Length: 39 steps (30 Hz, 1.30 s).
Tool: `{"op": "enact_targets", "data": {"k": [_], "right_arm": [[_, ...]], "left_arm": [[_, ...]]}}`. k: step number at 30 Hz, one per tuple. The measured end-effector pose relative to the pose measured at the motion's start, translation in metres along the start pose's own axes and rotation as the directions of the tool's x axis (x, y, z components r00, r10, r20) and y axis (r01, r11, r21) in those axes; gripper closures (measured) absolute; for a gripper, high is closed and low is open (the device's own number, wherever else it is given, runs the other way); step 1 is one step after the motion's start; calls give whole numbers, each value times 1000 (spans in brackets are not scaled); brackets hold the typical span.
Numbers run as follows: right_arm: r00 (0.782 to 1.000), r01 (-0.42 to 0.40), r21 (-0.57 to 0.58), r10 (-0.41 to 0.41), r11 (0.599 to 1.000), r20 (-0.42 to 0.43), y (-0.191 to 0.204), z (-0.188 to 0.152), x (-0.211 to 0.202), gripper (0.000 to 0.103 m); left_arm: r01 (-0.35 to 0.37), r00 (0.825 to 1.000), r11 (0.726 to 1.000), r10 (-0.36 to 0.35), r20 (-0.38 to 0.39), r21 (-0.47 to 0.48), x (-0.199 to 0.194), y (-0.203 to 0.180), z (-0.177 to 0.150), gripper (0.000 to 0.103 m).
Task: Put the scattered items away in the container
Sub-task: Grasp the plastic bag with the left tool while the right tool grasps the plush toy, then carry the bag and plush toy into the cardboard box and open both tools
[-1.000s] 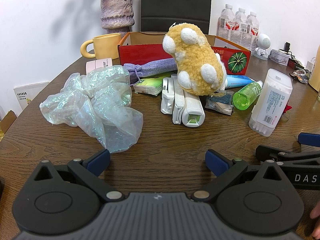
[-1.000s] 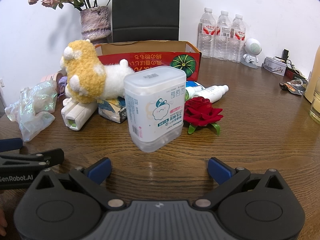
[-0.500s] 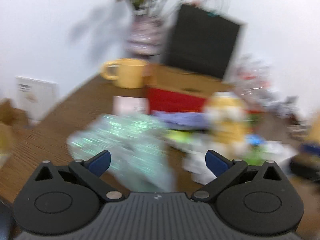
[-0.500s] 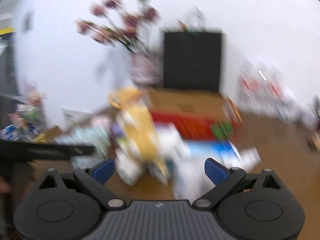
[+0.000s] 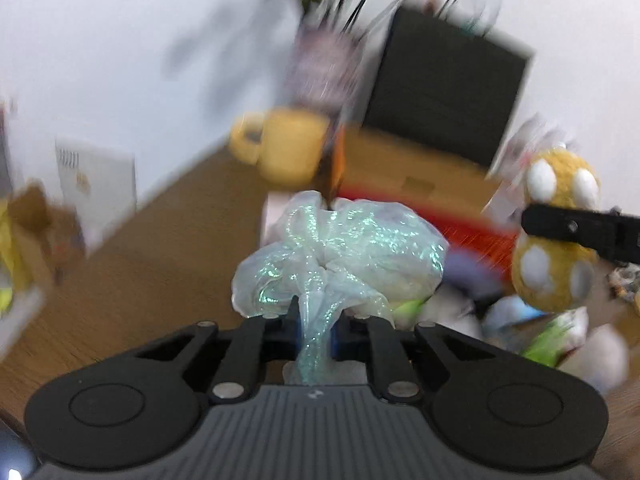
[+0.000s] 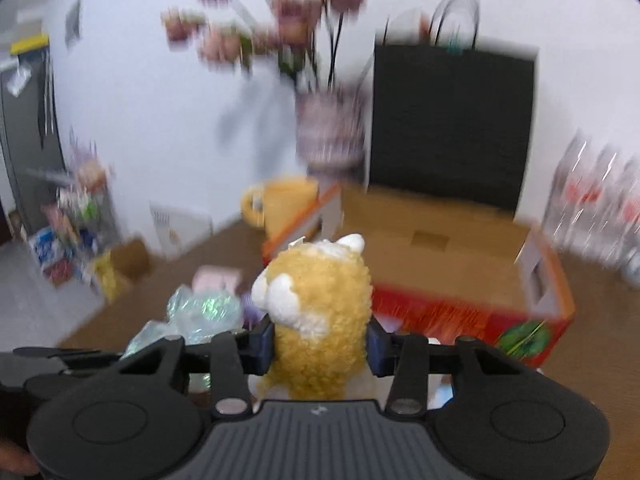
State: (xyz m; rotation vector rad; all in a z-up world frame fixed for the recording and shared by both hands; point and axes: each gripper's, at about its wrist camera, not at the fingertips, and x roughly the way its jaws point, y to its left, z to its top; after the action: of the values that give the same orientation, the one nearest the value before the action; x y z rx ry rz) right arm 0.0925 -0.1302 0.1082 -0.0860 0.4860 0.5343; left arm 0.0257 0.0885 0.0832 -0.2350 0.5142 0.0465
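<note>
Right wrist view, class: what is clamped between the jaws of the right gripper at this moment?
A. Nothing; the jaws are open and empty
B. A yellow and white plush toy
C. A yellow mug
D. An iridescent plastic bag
B: in the right wrist view the right gripper has its jaws pressed against both sides of the yellow and white plush toy, while the iridescent plastic bag is pinched by the left gripper.
</note>
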Motion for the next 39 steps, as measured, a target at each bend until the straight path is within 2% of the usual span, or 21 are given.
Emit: {"op": "enact_targets", "data": {"k": [3, 7, 11, 16, 20, 25, 29, 33, 35, 38, 39], "right_arm": [[990, 5, 9, -6, 1000, 144, -2, 11, -56, 60], [984, 26, 33, -31, 999, 177, -13, 13, -105, 60], [995, -18, 69, 12, 997, 96, -17, -31, -131, 60], [998, 42, 125, -35, 991, -54, -12, -88, -129, 60], [986, 88, 152, -64, 984, -156, -7, -128, -127, 60], [990, 78, 120, -62, 990, -127, 3, -131, -127, 60], [994, 86, 105, -79, 991, -69, -5, -116, -137, 60], [985, 148, 63, -153, 987, 85, -26, -69, -160, 59], [975, 170, 18, -171, 985, 139, -39, -47, -158, 59], [962, 207, -21, -200, 978, 185, -65, -6, -133, 59], [960, 210, -29, -200, 977, 193, -76, 9, -120, 59]], "left_arm": [[65, 994, 996, -70, 84, 54, -31, -23, 16, 90], [122, 984, 987, -134, 117, 104, -54, -44, 23, 89], [166, 986, 981, -167, 0, 98, -58, -43, -20, 89], [206, 970, 976, -194, -148, 69, -56, -39, -80, 90], [220, 968, 967, -200, -150, 131, -59, -52, -89, 90], [247, 961, 962, -229, -153, 119, -56, -60, -82, 90], [288, 956, 955, -282, -79, 69, -66, -48, -46, 90], [264, 962, 958, -270, 39, 111, -62, -41, 14, 90], [281, 958, 954, -286, 32, 104, -41, -44, 46, 90], [367, 929, 930, -366, -62, 23, 17, -53, 93, 90], [363, 928, 932, -361, -92, 11, 42, -56, 106, 90]]}}
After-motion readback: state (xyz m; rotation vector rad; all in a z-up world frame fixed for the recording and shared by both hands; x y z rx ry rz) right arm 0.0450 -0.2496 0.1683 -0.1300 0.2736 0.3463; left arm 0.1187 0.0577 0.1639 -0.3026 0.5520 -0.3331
